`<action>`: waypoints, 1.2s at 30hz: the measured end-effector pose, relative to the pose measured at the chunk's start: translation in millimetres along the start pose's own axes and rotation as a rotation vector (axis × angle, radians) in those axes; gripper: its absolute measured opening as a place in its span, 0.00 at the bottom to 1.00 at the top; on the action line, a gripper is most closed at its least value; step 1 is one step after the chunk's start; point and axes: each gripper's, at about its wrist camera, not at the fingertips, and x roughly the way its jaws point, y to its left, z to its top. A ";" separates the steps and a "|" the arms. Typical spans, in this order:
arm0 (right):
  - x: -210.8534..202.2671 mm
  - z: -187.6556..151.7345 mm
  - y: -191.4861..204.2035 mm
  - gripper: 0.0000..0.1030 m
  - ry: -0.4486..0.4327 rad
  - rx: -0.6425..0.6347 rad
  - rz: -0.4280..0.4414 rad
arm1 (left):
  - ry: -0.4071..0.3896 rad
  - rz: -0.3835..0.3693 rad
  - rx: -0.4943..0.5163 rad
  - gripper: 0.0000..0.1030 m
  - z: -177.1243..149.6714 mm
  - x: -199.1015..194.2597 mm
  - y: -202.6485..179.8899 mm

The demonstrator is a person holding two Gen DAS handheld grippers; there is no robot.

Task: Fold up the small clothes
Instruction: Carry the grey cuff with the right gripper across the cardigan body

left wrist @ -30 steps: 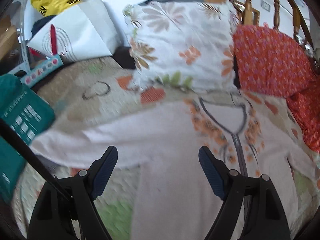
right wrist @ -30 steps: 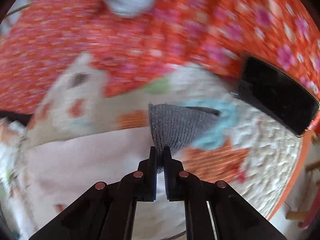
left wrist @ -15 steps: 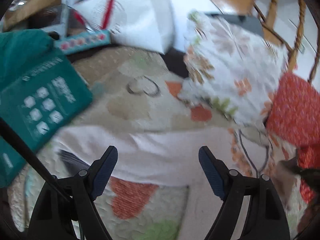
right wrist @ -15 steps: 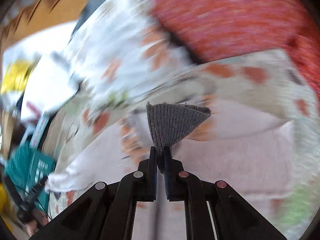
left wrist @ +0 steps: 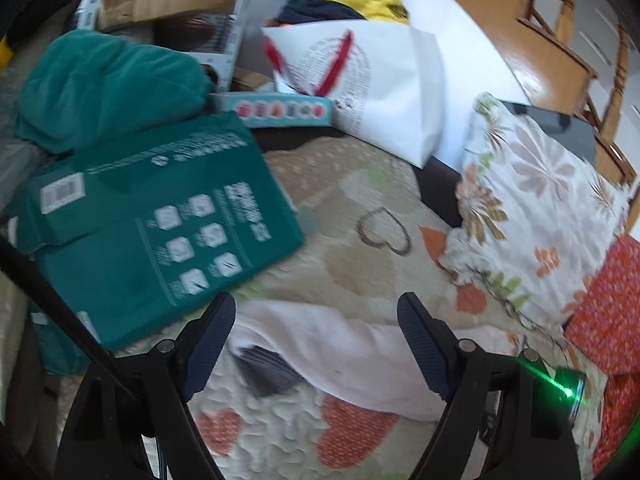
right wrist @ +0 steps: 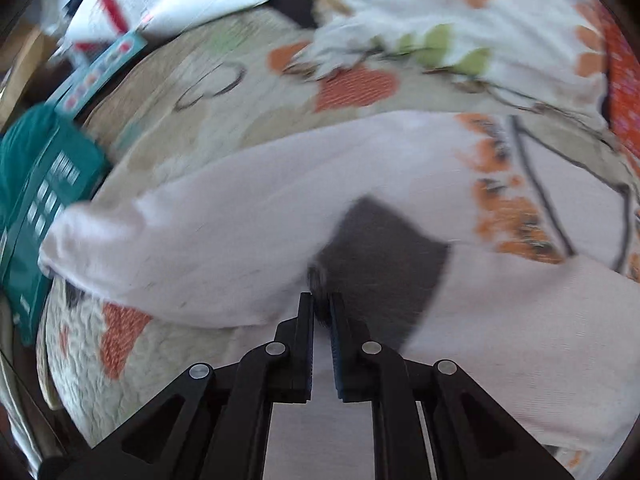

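A pale pink top [right wrist: 248, 216] lies spread on a quilted bedcover [right wrist: 168, 364], one sleeve [left wrist: 332, 344] stretched toward a green box [left wrist: 152, 240]; the sleeve's grey cuff [left wrist: 266, 366] rests on the bedcover just beside that box's lower corner. Only the right wrist view shows the second grey cuff [right wrist: 384, 264], folded in over the body of the top and pinched at its near edge by the right gripper [right wrist: 321, 312], fingers pressed together on it; that view also shows the orange-trimmed neckline [right wrist: 516, 200], far from the box. Only the left wrist view shows the left gripper [left wrist: 312, 344] spread wide, one finger on each side of the outstretched sleeve, holding nothing; whether it touches the cloth cannot be told. Beyond the box sit a green bundle of cloth [left wrist: 108, 84], a white paper bag [left wrist: 384, 88] and a narrow blue carton [left wrist: 280, 110]; a floral pillow [left wrist: 536, 208] and red patterned fabric [left wrist: 608, 320] crowd the side away from the box. Bare bedcover lies between box and pillow.
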 end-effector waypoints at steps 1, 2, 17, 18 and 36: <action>-1.7 -0.1 4.3 0.11 0.007 -0.002 0.016 | -0.007 0.012 -0.009 0.80 2.3 -1.4 5.0; -5.8 0.2 10.2 0.11 0.000 -0.007 0.035 | -0.017 0.028 -0.020 0.80 5.0 -4.1 10.6; -6.7 12.1 190.2 0.44 -0.103 -0.465 0.126 | -0.240 0.293 -0.181 0.80 25.3 -59.7 89.1; -4.7 13.6 200.6 0.44 -0.112 -0.493 0.124 | -0.245 0.304 -0.190 0.80 25.4 -61.1 93.0; -46.0 66.4 132.9 0.08 -0.159 -0.097 0.271 | -0.190 0.236 -0.188 0.80 17.9 -49.5 82.0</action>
